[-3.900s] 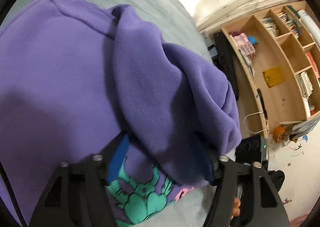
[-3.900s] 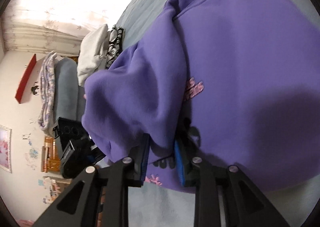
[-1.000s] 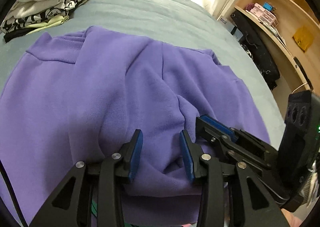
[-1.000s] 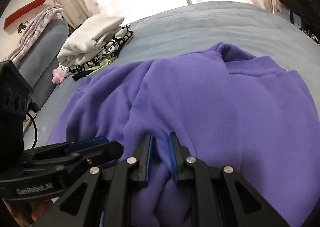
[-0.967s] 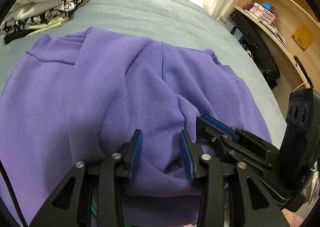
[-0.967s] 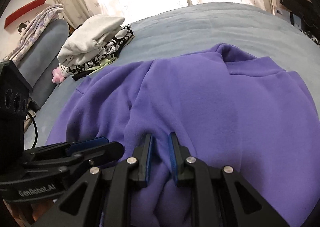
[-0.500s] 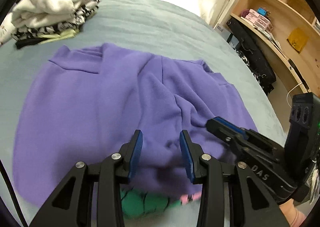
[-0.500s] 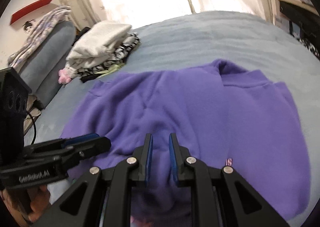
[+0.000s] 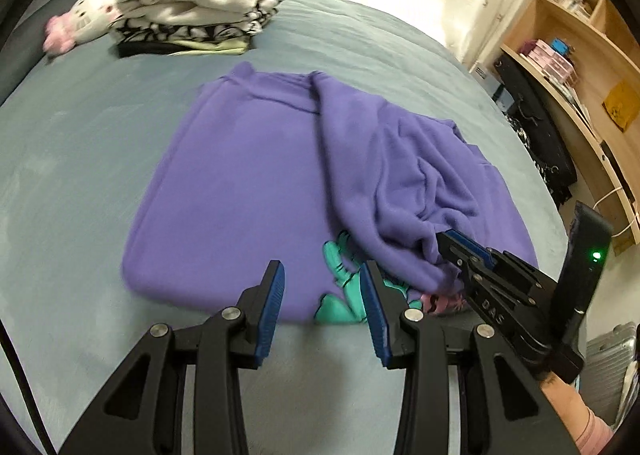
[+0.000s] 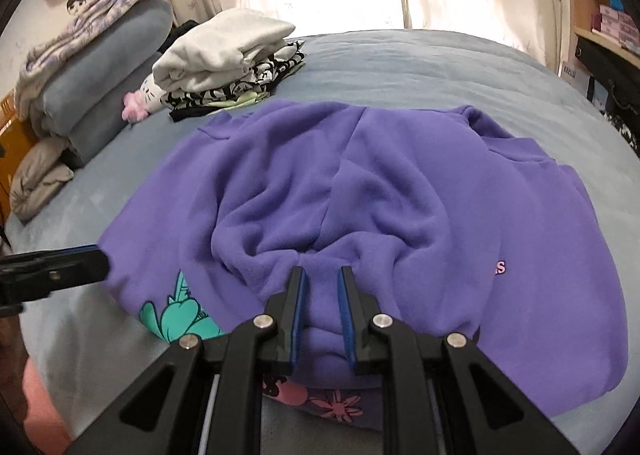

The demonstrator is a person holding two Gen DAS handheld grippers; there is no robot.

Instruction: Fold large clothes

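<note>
A purple sweatshirt (image 9: 248, 183) lies spread on the grey bed (image 9: 80, 135), with a teal print (image 9: 340, 295) showing at its near hem. One sleeve is bunched across its right half. My left gripper (image 9: 322, 271) hovers open over the near hem with nothing pinched between its blue pads. My right gripper (image 9: 444, 239) bites the end of the bunched sleeve. In the right wrist view, purple fabric (image 10: 420, 195) is squeezed between the right gripper's (image 10: 321, 275) pads. The left gripper (image 10: 102, 255) pokes in from the left edge there.
A stack of folded clothes (image 9: 192, 3) and a pink-and-white plush toy (image 9: 80, 19) sit at the far side of the bed. Folded blankets (image 10: 92, 67) are piled far left. A wooden bookshelf (image 9: 580, 55) stands to the right, beyond the bed's edge.
My left gripper has drawn back and up off the sweatshirt to its near hem. The right gripper has backed off a little, still gripping the sleeve. The teal print now shows.
</note>
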